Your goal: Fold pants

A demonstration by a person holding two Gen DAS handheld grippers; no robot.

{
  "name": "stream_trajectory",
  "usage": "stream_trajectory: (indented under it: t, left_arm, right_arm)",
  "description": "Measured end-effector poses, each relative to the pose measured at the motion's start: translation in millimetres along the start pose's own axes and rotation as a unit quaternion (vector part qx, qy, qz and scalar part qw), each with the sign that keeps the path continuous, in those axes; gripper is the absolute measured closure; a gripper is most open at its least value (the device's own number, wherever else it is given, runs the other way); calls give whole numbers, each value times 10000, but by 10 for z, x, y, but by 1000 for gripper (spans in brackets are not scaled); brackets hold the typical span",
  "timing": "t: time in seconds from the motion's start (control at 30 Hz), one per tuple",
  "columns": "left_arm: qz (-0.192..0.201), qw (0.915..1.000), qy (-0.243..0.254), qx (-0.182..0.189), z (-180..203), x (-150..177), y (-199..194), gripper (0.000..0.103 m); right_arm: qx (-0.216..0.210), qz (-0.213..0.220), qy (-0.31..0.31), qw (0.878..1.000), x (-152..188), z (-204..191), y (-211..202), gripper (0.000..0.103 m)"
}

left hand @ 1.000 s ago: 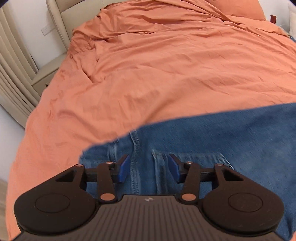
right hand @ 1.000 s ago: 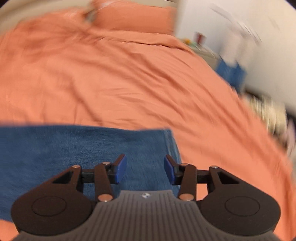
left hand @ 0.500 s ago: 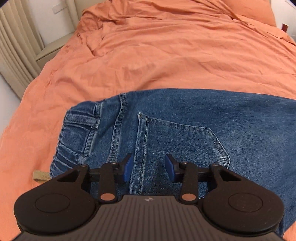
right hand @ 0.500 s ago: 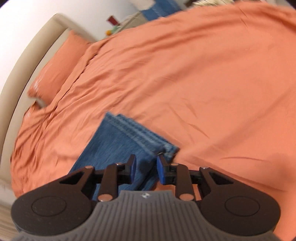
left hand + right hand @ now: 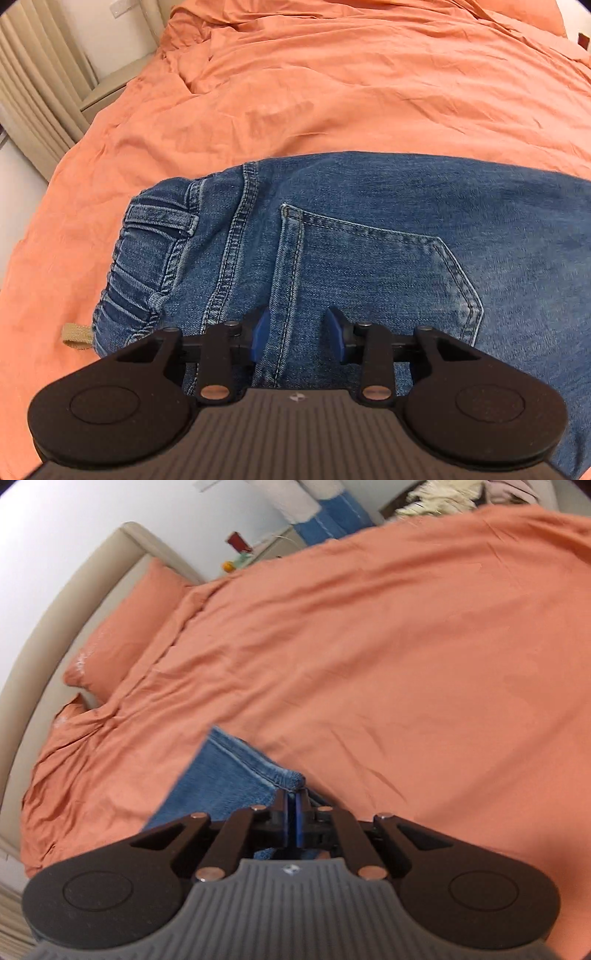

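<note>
Denim pants (image 5: pixel 369 229) on orange duvet (image 5: pixel 332 92); left hand-held gripper (image 5: pixel 297 334) wide, right hand-held gripper (image 5: pixel 294 812) pinching hem (image 5: pixel 273 771); no labels legible.

One pair of blue jeans (image 5: pixel 388 236) is seen on the bed, with one back pocket (image 5: pixel 373 273) and two belt loops (image 5: pixel 162 218) counted on it; one hemmed leg end (image 5: pixel 255 764) is shown in the right wrist view. One orange duvet (image 5: pixel 351 85) is spread under the jeans, and two orange pillows (image 5: pixel 122 631) are counted at the one beige headboard (image 5: pixel 55 609). Two grippers are counted, the left gripper (image 5: pixel 297 332) and the right gripper (image 5: pixel 294 812). One beige nightstand (image 5: pixel 110 86) and one pleated curtain (image 5: pixel 37 81) are seen. One red cup (image 5: pixel 238 542) is counted beyond the pillows.
</note>
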State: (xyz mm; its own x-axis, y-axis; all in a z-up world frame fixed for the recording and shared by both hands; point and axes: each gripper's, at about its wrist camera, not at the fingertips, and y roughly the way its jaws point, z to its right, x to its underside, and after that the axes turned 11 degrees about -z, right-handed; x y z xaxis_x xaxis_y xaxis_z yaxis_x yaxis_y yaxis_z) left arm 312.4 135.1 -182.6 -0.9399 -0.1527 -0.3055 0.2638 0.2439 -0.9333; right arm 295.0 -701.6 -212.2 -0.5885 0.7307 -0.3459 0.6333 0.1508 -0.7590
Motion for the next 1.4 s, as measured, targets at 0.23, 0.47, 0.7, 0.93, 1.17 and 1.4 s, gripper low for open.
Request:
stream_trajectory:
  t: [0.23, 0.47, 0.7, 0.93, 1.17, 1.4]
  left_arm:
    - [155, 9998, 101, 34, 3, -64, -103, 59]
    - [323, 9994, 9, 150, 10, -154, -147, 57]
    - [264, 9995, -117, 105, 58, -186, -58, 57]
    - [358, 9991, -41, 233, 19, -189, -86, 57]
    - [401, 9980, -242, 428, -59, -171, -76, 57]
    - [482, 9946, -349, 846, -247, 9, -302, 56]
  right_arm:
    - [377, -29, -240, 9990, 2, -51, 12, 85]
    - [-110, -156, -2113, 9772, 275, -871, -151, 75]
    - [-47, -656, -2744, 9594, 497, -1526, 769, 76]
    - [891, -120, -2040, 9748, -256, -1233, 1218, 93]
    - [1109, -153, -1916, 9751, -456, -1108, 1355, 103]
    - [1256, -64, -1900, 9737, -304, -1146, 912, 91]
